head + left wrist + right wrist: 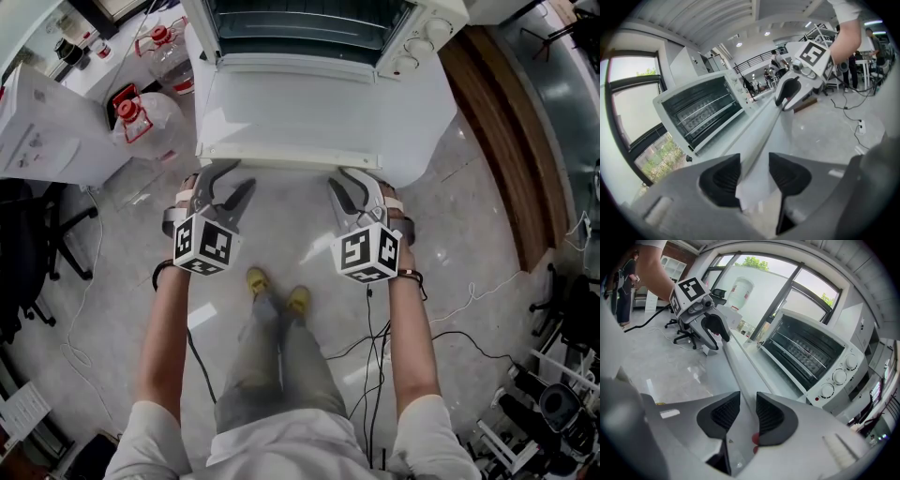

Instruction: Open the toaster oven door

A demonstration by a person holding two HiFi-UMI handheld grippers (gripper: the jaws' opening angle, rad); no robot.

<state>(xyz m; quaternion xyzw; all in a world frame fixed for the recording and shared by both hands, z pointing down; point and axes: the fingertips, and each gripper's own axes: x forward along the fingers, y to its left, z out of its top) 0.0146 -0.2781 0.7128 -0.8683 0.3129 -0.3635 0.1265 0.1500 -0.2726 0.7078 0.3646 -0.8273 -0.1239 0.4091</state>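
Observation:
The white toaster oven point(309, 23) stands at the top, and its door point(309, 108) lies folded down flat toward me. The handle bar point(291, 159) runs along the door's near edge. My left gripper point(223, 183) is at the bar's left end, jaws spread with the bar between them point(753, 176) and a gap at the pads. My right gripper point(354, 187) is at the bar's right end, its pads closed against the bar point(747, 411). The oven's rack point(806, 352) and knobs point(839, 376) show in the right gripper view.
Two water jugs with red caps point(141, 117) point(169, 47) and a white box point(47, 122) sit left of the oven. An office chair point(37, 244) stands at the far left. Cables point(469, 319) trail over the floor, and a wooden counter edge point(506, 122) runs along the right.

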